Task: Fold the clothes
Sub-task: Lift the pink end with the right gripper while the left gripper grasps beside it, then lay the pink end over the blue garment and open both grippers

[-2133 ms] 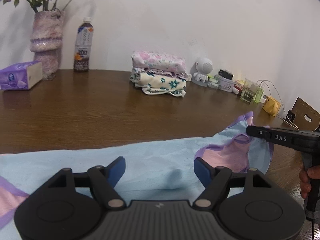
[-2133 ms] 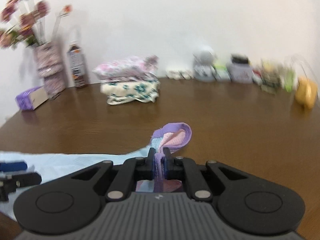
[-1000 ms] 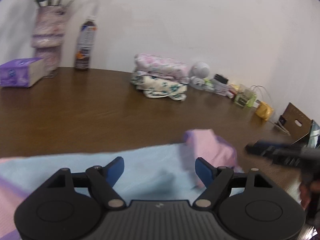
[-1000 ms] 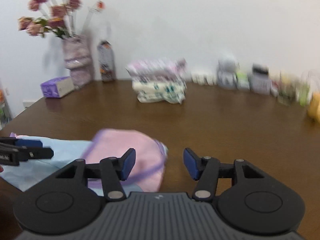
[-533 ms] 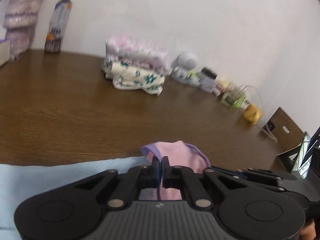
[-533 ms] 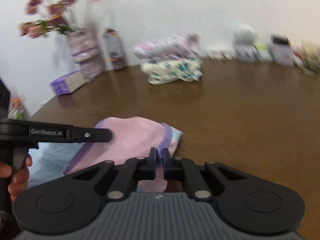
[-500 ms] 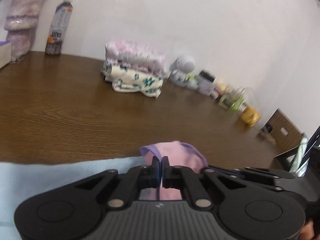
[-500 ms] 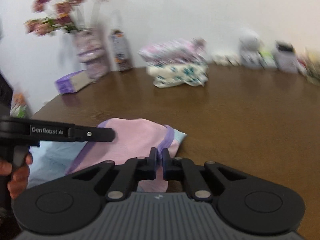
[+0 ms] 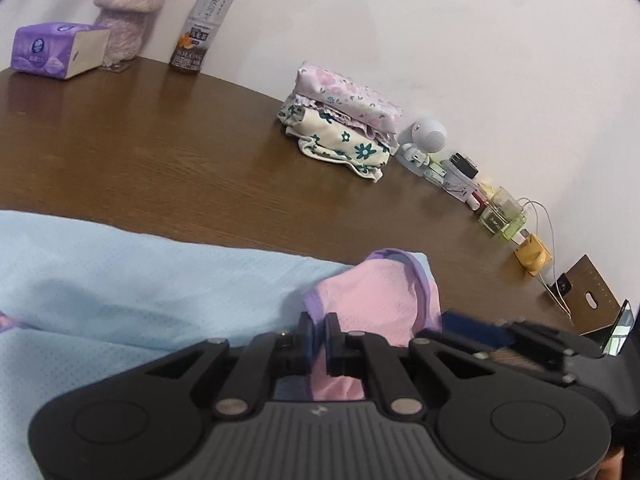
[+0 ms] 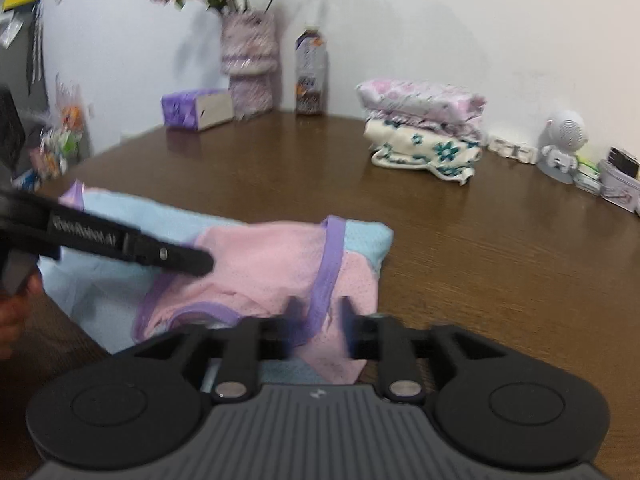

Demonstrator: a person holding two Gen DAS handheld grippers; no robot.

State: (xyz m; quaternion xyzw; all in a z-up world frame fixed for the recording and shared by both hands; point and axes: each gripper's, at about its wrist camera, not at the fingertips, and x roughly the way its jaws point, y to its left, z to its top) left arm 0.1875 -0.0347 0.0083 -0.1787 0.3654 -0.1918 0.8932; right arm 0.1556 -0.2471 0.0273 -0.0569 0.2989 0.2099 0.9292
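Note:
A light blue garment (image 9: 120,280) with pink, purple-trimmed sleeves lies near the front of the brown table (image 9: 120,140). One pink sleeve (image 9: 372,292) is folded inward over the blue body. My left gripper (image 9: 319,330) is shut on the near edge of that sleeve. In the right wrist view the same sleeve (image 10: 260,256) lies flat, and my right gripper (image 10: 319,312) stands open with the purple trim between its blurred fingers. The left gripper's body (image 10: 120,240) reaches in from the left over the cloth.
A stack of folded floral clothes (image 9: 340,128) sits at the back of the table. A bottle (image 9: 204,24), a knitted vase (image 9: 128,8) and a purple tissue box (image 9: 52,50) stand at the back left. Small trinkets (image 9: 460,168) line the wall on the right.
My right gripper has opened and let go of the pink sleeve. My left gripper stays shut on it. The sleeve now lies flatter on the blue body.

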